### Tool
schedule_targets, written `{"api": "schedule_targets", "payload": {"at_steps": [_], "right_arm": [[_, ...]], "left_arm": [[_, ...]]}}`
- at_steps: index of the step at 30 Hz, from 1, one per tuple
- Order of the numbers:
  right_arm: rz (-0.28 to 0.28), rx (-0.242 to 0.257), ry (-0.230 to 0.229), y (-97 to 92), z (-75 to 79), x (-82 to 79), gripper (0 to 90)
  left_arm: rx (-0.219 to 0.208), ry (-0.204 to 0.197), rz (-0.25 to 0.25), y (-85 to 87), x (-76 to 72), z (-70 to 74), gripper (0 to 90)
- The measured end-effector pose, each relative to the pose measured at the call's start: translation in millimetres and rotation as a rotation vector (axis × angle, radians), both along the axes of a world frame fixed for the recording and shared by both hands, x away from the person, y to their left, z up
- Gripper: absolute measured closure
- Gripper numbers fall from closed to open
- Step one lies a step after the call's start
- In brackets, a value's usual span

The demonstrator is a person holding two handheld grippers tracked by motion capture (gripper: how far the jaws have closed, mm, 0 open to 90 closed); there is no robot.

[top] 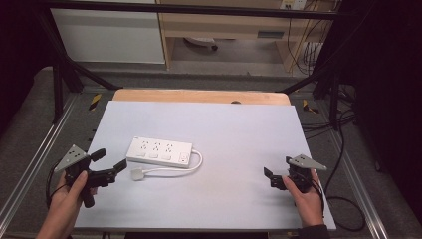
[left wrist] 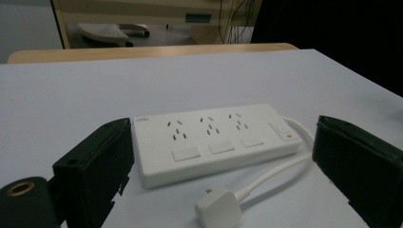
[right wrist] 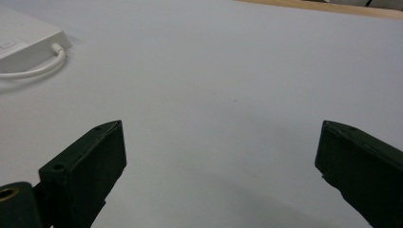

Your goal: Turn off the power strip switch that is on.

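Two grippers, both with jaws spread wide and empty. Power strip [top: 159, 152] lying flat on the table [top: 239, 124], plug [top: 137, 175] loose just in front of it. Left gripper [top: 110, 160] close by the strip's near-left corner; right gripper [top: 272, 178] well apart to the strip's right. Best to approach the plug low, straddle its body squarely, close gently, mind the cord [top: 196, 164] curling off the strip's right end.
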State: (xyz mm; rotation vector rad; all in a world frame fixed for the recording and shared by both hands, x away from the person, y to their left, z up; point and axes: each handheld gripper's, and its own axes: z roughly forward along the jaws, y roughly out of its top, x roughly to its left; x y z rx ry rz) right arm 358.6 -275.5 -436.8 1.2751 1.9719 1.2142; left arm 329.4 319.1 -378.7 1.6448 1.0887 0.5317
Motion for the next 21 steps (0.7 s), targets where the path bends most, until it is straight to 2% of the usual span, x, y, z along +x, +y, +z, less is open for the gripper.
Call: {"api": "schedule_targets", "payload": {"at_steps": [4,13,17,19,21], "right_arm": [[-0.004,-0.001,0.0,-1.0,-0.3,0.1,3.5],[-0.005,-0.007,0.005,-1.2,-1.2,0.8,3.5],[-0.003,-0.019,0.014,-0.3,-3.3,2.3,3.4],[-0.004,-0.03,0.035,0.5,-5.8,3.5,3.4],[-0.009,-0.053,0.065,1.6,-9.7,6.5,3.5]], "left_arm": [[-0.002,0.013,0.005,3.9,-4.5,-9.1,6.5],[0.021,0.046,0.0,4.4,-11.5,-32.9,6.7],[0.049,0.083,-0.014,0.2,-15.4,-44.3,7.1],[0.087,0.112,-0.051,-4.9,-17.2,-51.1,7.1],[0.112,0.118,-0.051,-9.5,-19.3,-55.8,7.2]]}}
